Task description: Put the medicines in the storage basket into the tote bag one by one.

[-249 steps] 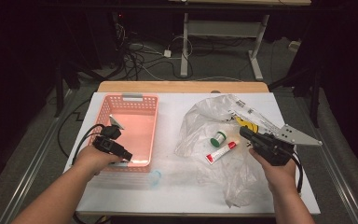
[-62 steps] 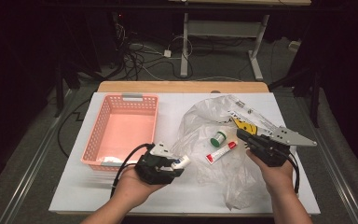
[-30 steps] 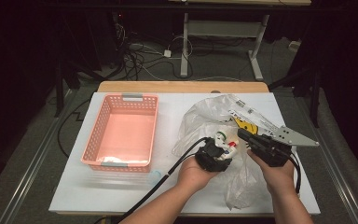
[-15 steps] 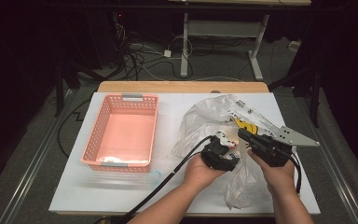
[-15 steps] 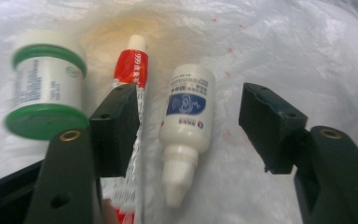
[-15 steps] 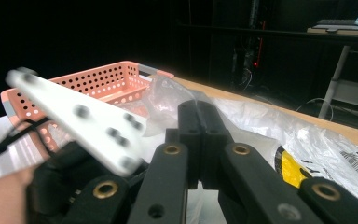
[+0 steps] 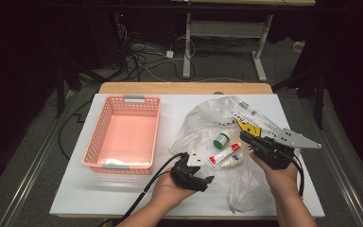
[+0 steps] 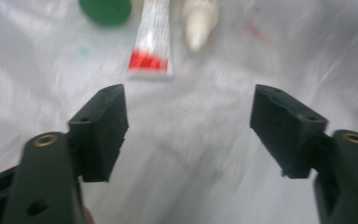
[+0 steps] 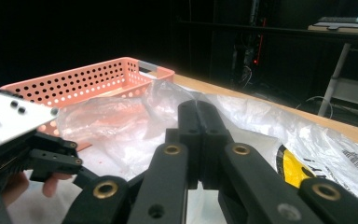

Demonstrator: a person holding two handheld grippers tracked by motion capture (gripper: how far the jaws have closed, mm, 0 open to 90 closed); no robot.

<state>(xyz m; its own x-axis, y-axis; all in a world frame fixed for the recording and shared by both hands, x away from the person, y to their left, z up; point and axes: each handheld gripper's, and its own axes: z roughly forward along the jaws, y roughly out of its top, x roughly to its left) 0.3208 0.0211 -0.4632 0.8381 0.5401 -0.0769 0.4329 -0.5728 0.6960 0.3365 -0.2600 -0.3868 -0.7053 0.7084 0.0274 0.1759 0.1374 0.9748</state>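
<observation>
Left gripper (image 8: 189, 135), fingers (image 8: 100, 133) just spread and empty, should square over the red-and-white squeeze tube (image 8: 150, 39) before clenching; right gripper (image 9: 198, 140) clenched on the clear plastic bag (image 7: 203, 124).

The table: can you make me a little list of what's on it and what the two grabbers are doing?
left gripper: jaws just opened, nothing between them
right gripper: shut, pinching the plastic bag
on the bag: green-capped jar, red and white tube, small white bottle
basket: pink, left of the bag
table: white top
</observation>
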